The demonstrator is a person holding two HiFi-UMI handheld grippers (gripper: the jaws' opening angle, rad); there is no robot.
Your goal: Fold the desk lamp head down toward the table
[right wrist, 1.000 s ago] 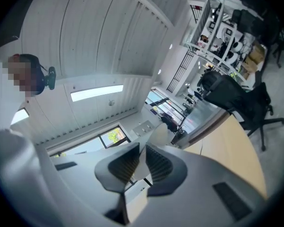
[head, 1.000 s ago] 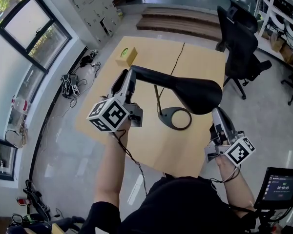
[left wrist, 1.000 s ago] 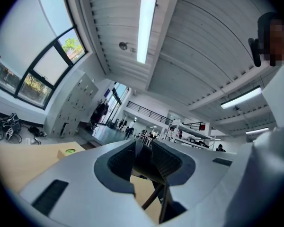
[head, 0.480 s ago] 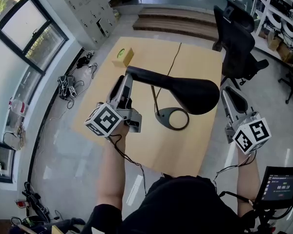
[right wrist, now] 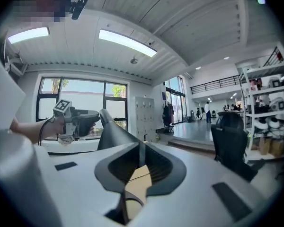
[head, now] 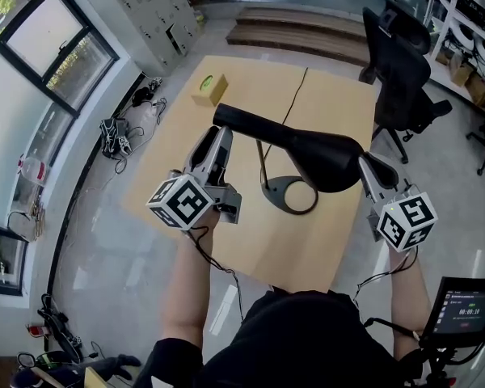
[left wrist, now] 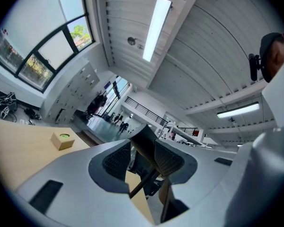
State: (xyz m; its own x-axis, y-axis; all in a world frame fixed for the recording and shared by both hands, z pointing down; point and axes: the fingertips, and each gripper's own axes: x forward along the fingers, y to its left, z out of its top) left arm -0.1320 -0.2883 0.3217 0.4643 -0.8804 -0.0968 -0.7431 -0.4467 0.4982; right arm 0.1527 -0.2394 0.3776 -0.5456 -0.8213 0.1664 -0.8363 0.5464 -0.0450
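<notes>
The black desk lamp stands on the wooden table (head: 178, 176), with its ring base (head: 289, 196) near the middle. Its long head (head: 307, 156) lies about level above the base. My left gripper (head: 223, 133) reaches up to the head's narrow end (head: 225, 116). In the left gripper view that narrow end (left wrist: 144, 138) sits between the pads of the left gripper (left wrist: 143, 148), whose jaws have just been opening and stand open, with a gap on the left side. My right gripper (head: 370, 166) is shut and empty, its tip beside the head's wide end. In the right gripper view the jaws of the right gripper (right wrist: 141, 160) meet.
A small tan box with a green disc (head: 209, 89) sits at the table's far left. A thin cable (head: 295, 95) runs across the far half. A black office chair (head: 400, 63) stands beyond the right edge. A small screen (head: 469, 309) is at lower right.
My right gripper has rolled over and moved from below the lamp head's wide end up beside it. The left gripper has stayed at the narrow end, which shows more room around it.
</notes>
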